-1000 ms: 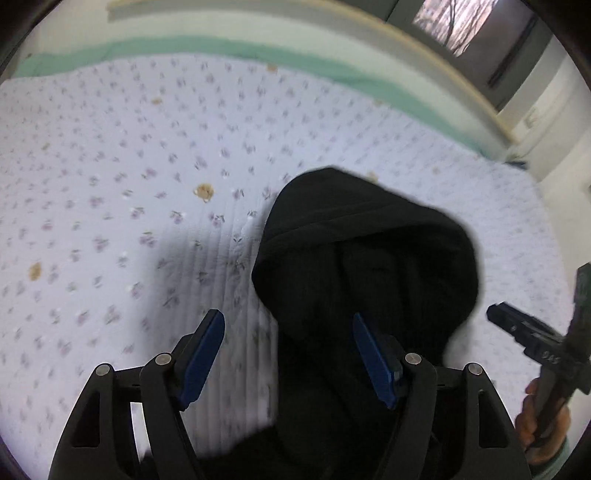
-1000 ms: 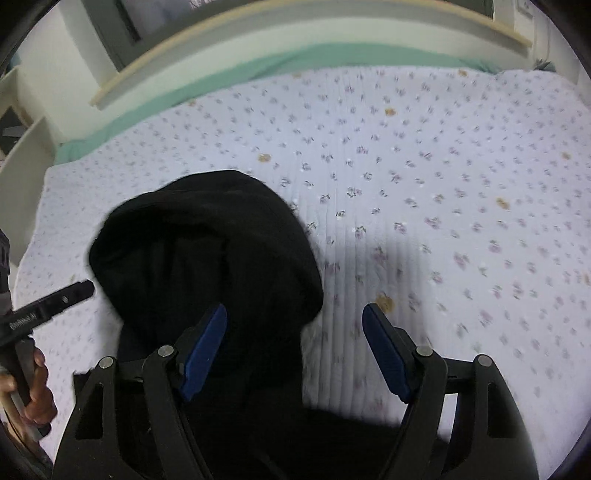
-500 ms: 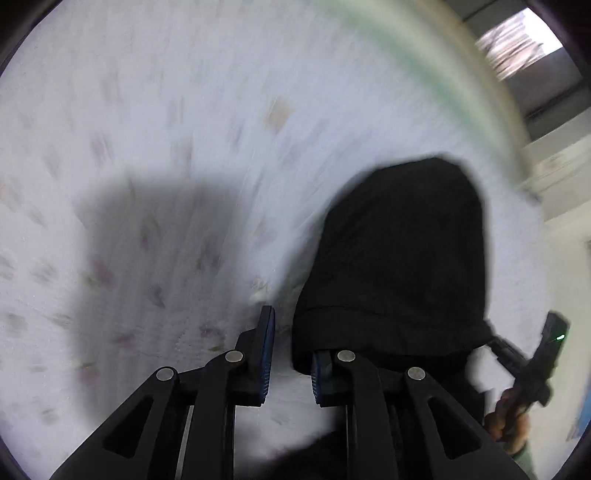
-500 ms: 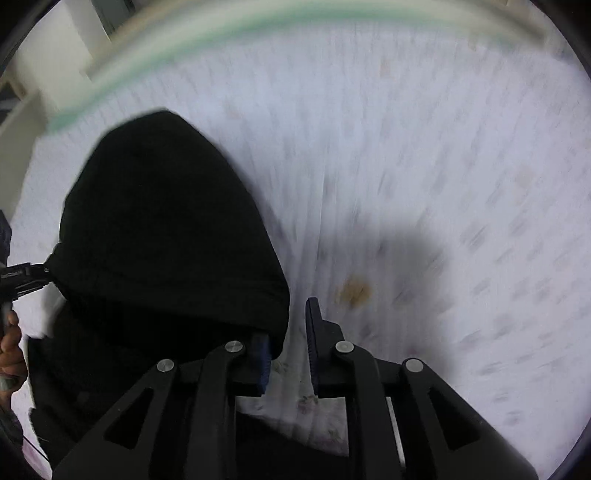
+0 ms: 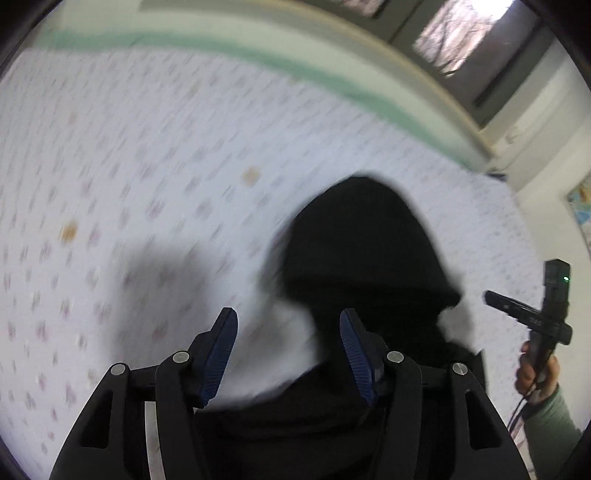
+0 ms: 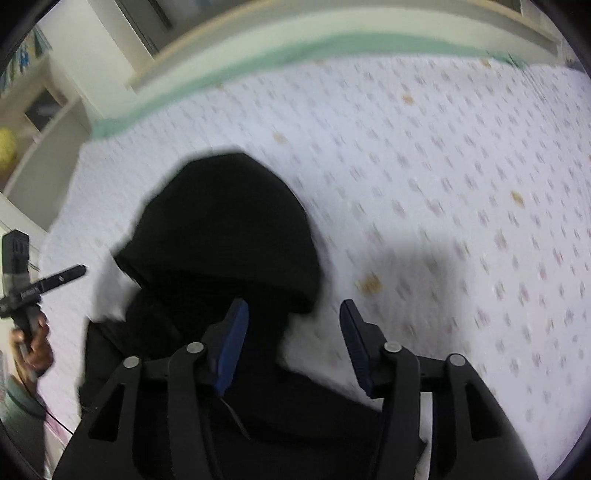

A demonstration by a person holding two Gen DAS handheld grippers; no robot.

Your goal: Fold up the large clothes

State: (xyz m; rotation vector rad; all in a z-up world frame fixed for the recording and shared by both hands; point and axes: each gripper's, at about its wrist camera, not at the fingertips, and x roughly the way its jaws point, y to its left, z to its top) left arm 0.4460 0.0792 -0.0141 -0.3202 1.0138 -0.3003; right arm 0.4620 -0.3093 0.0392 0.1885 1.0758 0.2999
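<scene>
Plainly, the left gripper (image 5: 288,354) stood with its blue pads apart and opening, only the quilt and a black fabric edge showing between them, nothing pinched. The right gripper (image 6: 293,343) matched it: jaws opening, its left pad over black cloth, its right over the bedding, no pad pressing on anything. Each tool appeared in the other's view, held by a hand (image 5: 535,369) in a grey-green sleeve (image 5: 550,424).

Just ahead of both lay the black hooded garment (image 5: 362,251), its hood (image 6: 225,221) spread flat and pointing away from the person, the body running back beneath the grippers and out of view at the bottom. It looked soft and thick, probably a heavy knit or fleece: limp, not slippery, not fragile, and likely to sag between two holds. The sensible places to take it seemed to be the doubled rim where the hood meets the shoulders, one gripper at each side, so that the hood could be turned down over the body. How the sleeves lay could not be told.

Beneath was a white quilted bedspread (image 5: 147,147) printed with small purple sprigs and a few orange marks, blurred in both views. A green sheet edge (image 5: 258,55) and a pale bed frame (image 6: 332,14) bounded its far side. Beyond stood a window (image 5: 469,33) and shelves (image 6: 44,122) holding something yellow.
</scene>
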